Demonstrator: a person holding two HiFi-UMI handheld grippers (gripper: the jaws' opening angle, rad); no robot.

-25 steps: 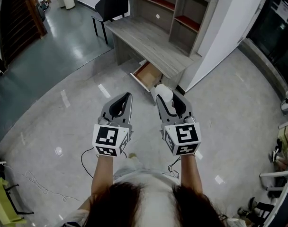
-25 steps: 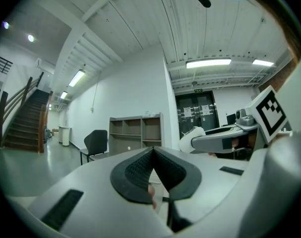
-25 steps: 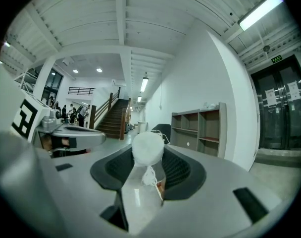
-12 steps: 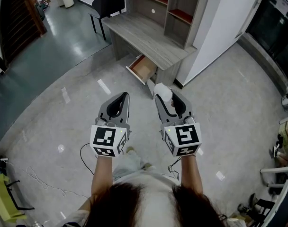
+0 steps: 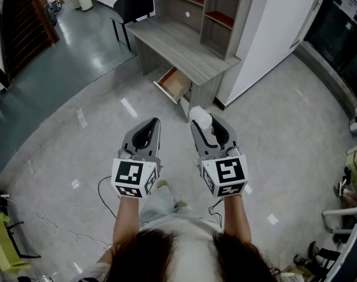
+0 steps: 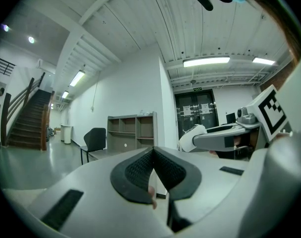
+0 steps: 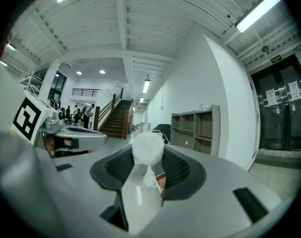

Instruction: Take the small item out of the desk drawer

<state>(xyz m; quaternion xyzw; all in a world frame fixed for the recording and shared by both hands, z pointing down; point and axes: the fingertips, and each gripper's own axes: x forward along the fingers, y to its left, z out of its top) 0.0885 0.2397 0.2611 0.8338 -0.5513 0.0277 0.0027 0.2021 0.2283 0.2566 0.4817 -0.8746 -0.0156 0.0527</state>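
**Figure. Retrieval of the small item, viewed from above and along each gripper.** The right gripper (image 7: 148, 163) was clamped on the small white item (image 7: 148, 147). This was a rounded, soft-looking puff seated between the ribbed pads near the jaw tips, with a thin tail hanging below it; its material could not be told for certain. The left gripper (image 6: 152, 156) was empty, its jaws brought together with nothing between the pads. Both grippers were held side by side at about the same height, the left just beside the right.

The desk (image 5: 184, 49) lay ahead of the jaw tips and well apart from them. Its drawer (image 5: 174, 84) stood pulled open on the side facing the grippers, and its wooden interior showed nothing inside in the head view. A shelf unit (image 5: 216, 10) rose beyond the desk, and a black chair (image 5: 134, 4) stood ahead of the left gripper and to its left.

Judged from this layout, the item was already out of the drawer and being carried clear. Good practice for this step would be an even, light clamp, since a soft body may deform or slip out of the tips. The right gripper is best held level, and the free left gripper kept clear of the load.
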